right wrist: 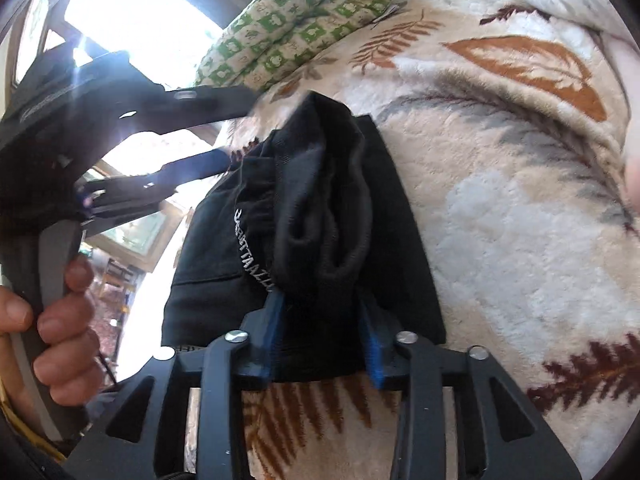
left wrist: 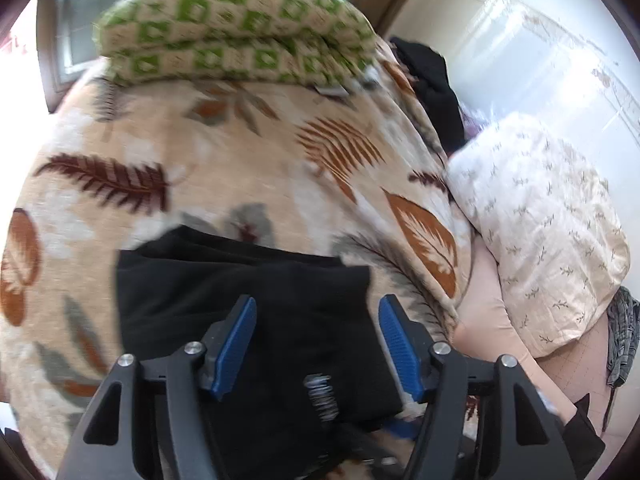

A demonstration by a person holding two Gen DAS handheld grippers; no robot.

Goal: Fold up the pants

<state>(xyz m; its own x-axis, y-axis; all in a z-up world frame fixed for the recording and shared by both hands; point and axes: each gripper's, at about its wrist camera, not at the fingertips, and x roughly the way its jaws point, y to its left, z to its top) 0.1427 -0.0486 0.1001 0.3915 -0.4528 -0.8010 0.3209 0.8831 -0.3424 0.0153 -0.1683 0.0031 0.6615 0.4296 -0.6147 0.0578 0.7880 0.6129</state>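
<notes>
The black pants (left wrist: 248, 304) lie folded on the leaf-patterned blanket (left wrist: 248, 152). My left gripper (left wrist: 318, 312) is open just above them, its blue pads apart and empty. In the right wrist view the pants (right wrist: 320, 208) are bunched, with white lettering on the waistband. My right gripper (right wrist: 322, 308) is shut on a thick bundle of the pants fabric and holds it over the blanket (right wrist: 500, 220). The left gripper (right wrist: 192, 136) shows at the upper left of that view, held by a hand (right wrist: 60, 320).
A green-checked folded quilt (left wrist: 236, 32) lies at the far end of the bed. A white floral pillow (left wrist: 548, 220) and dark clothing (left wrist: 432, 80) sit at the right. A window (right wrist: 132, 8) is behind the bed.
</notes>
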